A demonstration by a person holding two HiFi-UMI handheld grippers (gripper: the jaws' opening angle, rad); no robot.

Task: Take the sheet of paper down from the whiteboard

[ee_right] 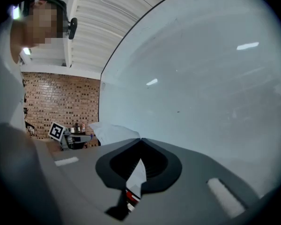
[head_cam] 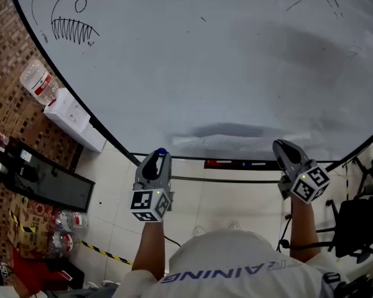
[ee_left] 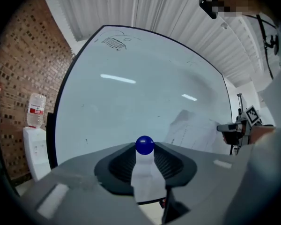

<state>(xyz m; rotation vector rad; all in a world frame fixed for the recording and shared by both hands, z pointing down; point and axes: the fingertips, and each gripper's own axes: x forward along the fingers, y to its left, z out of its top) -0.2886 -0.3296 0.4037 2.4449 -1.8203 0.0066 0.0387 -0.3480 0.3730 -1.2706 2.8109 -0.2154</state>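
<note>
A large whiteboard (head_cam: 224, 61) fills the head view. The white sheet of paper (head_cam: 233, 140) hangs low along its bottom edge, between my two grippers. My right gripper (head_cam: 281, 148) is shut on the sheet's right end. In the right gripper view the paper (ee_right: 113, 131) runs left from the closed tips. My left gripper (head_cam: 160, 155) holds a round blue magnet (ee_left: 144, 145) between its jaw tips, beside the sheet's left end. The left gripper view shows the paper (ee_left: 196, 130) reaching across to the right gripper (ee_left: 234, 127).
A fish sketch (head_cam: 71, 23) is at the board's upper left. The board's tray holds a red item (head_cam: 227, 164). At the left are a water bottle (head_cam: 38, 82), a white box (head_cam: 74, 118), a black panel (head_cam: 46, 180) and floor bottles (head_cam: 68, 221). A dark chair (head_cam: 360, 222) stands at the right.
</note>
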